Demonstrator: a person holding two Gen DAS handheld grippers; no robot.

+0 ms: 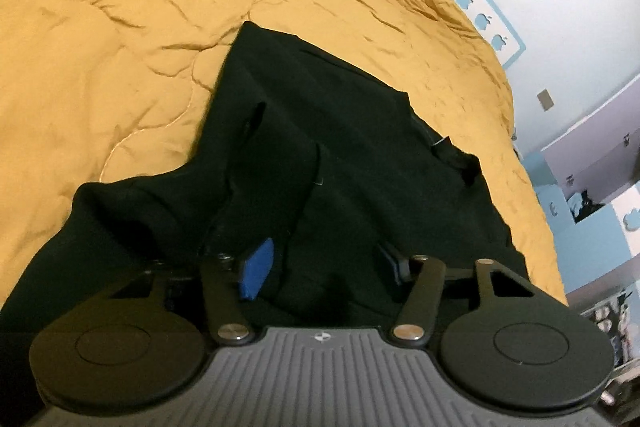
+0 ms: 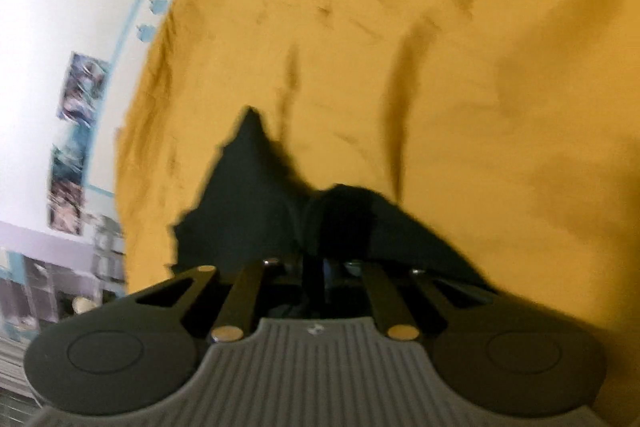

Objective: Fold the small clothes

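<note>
right gripper (image 2: 316, 267): its jaws are clenched tight on a bunched fold of the black cloth (image 2: 256, 211), right at its tips.
left gripper (image 1: 324, 267): its jaws stand apart, with a blue pad (image 1: 256, 269) on one side. Cloth lies between them, but the pads do not look like they press on it.
where the cloth is: it lies on the yellow bed cover (image 1: 120, 27), just in front of and under both grippers.
which way it runs: in the left view the cloth stretches away from the jaws to a far corner (image 1: 250, 27), so its long way points straight ahead.
which hand is nearer: both are at the near edge. The right one already has its pinch, so I think the left one must close next, then both can lift and carry that edge toward the far corner.
far wall: a white wall with a blue border (image 1: 486, 19) and 3 small blue apple shapes.
words to read: none that I can read. The grey gripper body (image 1: 320, 367) has a tiny mark, too small to tell.
</note>
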